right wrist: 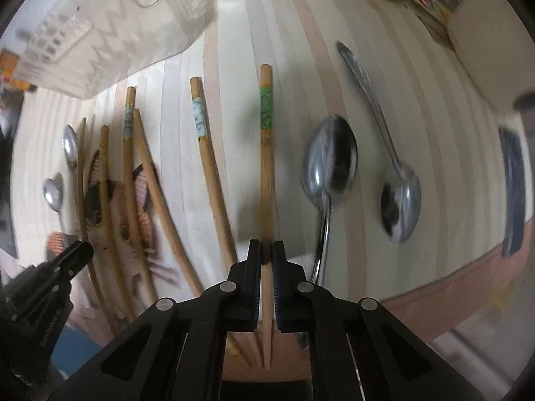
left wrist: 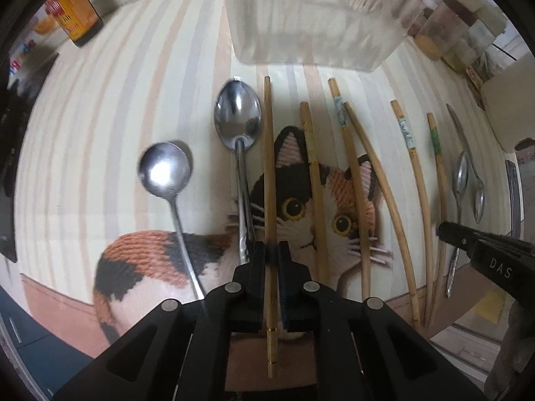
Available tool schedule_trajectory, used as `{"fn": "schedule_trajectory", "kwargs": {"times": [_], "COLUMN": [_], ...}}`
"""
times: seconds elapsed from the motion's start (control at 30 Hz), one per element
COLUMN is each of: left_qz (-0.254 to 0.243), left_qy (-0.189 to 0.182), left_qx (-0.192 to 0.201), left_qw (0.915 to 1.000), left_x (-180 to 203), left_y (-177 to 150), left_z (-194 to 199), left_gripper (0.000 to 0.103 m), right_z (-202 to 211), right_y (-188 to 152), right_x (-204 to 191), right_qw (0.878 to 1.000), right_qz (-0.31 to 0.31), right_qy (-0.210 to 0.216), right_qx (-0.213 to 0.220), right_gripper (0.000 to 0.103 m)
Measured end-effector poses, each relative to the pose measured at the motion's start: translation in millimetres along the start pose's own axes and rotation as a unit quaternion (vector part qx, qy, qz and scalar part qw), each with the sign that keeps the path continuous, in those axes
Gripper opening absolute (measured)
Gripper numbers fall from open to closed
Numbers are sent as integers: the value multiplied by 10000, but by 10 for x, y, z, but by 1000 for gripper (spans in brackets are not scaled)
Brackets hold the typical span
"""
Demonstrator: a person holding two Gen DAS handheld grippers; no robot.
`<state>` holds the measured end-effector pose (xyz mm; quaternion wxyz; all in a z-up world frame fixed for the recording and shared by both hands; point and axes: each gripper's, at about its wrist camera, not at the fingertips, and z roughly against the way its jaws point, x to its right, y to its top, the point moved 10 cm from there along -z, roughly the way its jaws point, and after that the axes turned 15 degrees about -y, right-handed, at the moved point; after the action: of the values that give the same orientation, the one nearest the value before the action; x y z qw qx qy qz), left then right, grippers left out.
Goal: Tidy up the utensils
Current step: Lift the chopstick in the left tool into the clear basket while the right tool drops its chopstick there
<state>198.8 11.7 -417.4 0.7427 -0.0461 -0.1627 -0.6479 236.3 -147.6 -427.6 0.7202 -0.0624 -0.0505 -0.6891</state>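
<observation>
My left gripper (left wrist: 272,250) points down at a striped cat-print mat (left wrist: 100,133) and is shut on a plain wooden chopstick (left wrist: 269,167). To its left lie a round spoon (left wrist: 165,170) and an oval spoon (left wrist: 238,117). Several more chopsticks (left wrist: 354,173) lie to the right. My right gripper (right wrist: 266,250) is shut on a green-banded chopstick (right wrist: 266,140). Right of it lie two steel spoons (right wrist: 329,163) (right wrist: 399,197); a blue-banded chopstick (right wrist: 209,153) lies to the left. Each gripper shows at the edge of the other's view: the right gripper (left wrist: 444,230), the left gripper (right wrist: 80,250).
A translucent plastic container (left wrist: 317,16) (right wrist: 110,30) stands at the far edge of the mat. A dark bottle (left wrist: 77,10) stands at the far left, jars and boxes (left wrist: 458,30) at the far right. A cream-coloured container (right wrist: 485,43) sits right of the spoons. The mat's brown border runs along the near side.
</observation>
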Motion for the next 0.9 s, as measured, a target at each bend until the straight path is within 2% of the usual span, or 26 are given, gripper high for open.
{"fn": "schedule_trajectory", "kwargs": {"times": [0.27, 0.43, 0.5, 0.67, 0.77, 0.9], "left_qz": [-74, -1, -30, -136, -120, 48], "left_qy": [11, -123, -203, -518, -698, -963], "left_qx": [501, 942, 1163, 1572, 1557, 1260], "left_qw": [9987, 9955, 9930, 9861, 9853, 9873], "left_x": [115, 193, 234, 369, 370, 279], "left_y": [-37, 164, 346, 1086, 1577, 2229], "left_z": [540, 1127, 1374, 1883, 1901, 1630], "left_gripper": [5, 5, 5, 5, 5, 5], "right_z": [390, 845, 1120, 1621, 1752, 1637], "right_y": [-136, 48, 208, 831, 1321, 1934], "right_x": [72, 160, 128, -156, -358, -623], "right_qw": [9983, 9938, 9903, 9817, 9794, 9821], "right_qz": [-134, -186, -163, -57, -26, -46], "right_qy": [459, 872, 1106, 1536, 1637, 1604], "right_qx": [343, 665, 826, 1122, 1182, 985], "right_gripper": [6, 6, 6, 6, 6, 6]}}
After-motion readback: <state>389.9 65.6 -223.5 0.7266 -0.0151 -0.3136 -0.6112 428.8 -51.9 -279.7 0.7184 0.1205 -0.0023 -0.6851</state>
